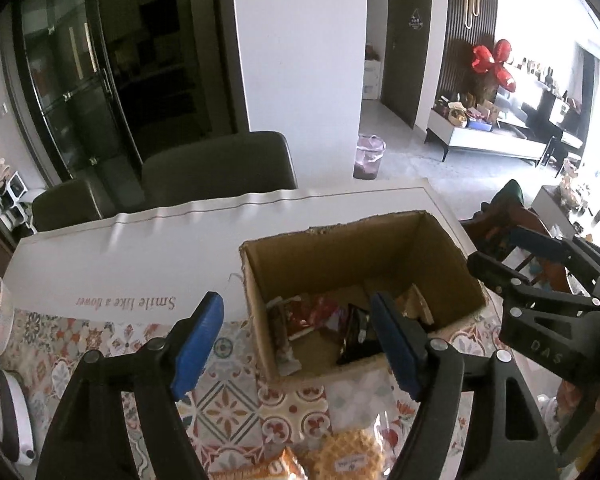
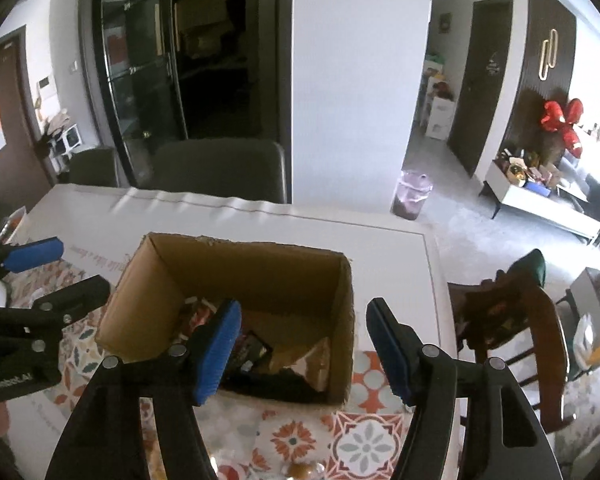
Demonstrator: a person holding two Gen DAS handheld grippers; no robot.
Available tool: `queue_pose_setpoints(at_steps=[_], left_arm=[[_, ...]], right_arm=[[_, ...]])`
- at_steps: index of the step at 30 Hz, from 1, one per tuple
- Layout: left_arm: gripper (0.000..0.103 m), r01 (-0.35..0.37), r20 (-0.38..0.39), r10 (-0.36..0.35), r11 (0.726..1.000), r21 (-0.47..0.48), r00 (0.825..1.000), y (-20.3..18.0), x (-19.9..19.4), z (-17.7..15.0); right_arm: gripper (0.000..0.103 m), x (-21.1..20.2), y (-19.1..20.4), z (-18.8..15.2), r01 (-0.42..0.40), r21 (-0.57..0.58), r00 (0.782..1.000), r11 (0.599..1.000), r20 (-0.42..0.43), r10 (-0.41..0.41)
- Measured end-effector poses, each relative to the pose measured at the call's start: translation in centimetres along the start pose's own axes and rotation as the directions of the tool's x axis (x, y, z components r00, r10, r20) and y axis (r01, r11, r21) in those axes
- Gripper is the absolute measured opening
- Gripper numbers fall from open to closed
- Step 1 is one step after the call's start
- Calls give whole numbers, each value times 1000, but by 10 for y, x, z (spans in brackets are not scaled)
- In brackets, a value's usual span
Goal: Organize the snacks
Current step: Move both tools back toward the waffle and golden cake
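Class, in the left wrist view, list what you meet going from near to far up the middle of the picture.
Waffle snack packet → patterned tablecloth → cardboard box → white table edge → pink-lined bin.

The left wrist view was taken from above the near edge of the table [image 1: 140,264], angled down and forward along the left gripper [image 1: 298,344], with the open cardboard box [image 1: 260,320] seen close, slightly right of centre. The right wrist view was taken from a spot further right, likewise tilted down, with the same cardboard box [image 2: 344,340] lying between the jaws of the right gripper [image 2: 304,348]. Both views shared the box, the patterned tablecloth [image 1: 236,404], the grey chair [image 1: 220,168] and the white pillar [image 1: 300,48]. Each gripper was caught at the edge of the other view.
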State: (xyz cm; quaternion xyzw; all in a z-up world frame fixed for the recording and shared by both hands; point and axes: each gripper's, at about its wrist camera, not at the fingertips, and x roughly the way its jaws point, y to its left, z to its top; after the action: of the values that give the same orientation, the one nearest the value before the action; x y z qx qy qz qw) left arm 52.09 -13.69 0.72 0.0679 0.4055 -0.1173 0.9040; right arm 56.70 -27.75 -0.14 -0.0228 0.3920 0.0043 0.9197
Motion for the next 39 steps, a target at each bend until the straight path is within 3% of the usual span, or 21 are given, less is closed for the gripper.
queue_pose_setpoints(at_steps=[5,16,26,29,37,39], left_arm=[[78,-8,-6,9,999,33,1000,2,-19,-15],[84,-3,-8,4,1000,26,1000,-1,-43,-68],[84,40,-113,-40,999,-6,993,-17,-22,-126],[86,54,-130,-53,999,0,990,-24,-15,-141],[97,111,-208,-112,994,-15,972,-37,14,-166],[98,114,-231,-114,993,-14,966,-41,24,-170]], right_arm=[[66,-21,5,-11,45,-20,999,999,17,-45],[66,-42,10,-48,27,-9,999,1000,40,-26],[66,-37,2,-98,9,22,1000,1000,-20,-9],[76,-31,-1,-112,9,37,999,999,-43,-8],[78,-10,-7,-145,-9,41,993,999,-114,14],[83,-3,-9,-152,-40,58,989,997,-143,48]])
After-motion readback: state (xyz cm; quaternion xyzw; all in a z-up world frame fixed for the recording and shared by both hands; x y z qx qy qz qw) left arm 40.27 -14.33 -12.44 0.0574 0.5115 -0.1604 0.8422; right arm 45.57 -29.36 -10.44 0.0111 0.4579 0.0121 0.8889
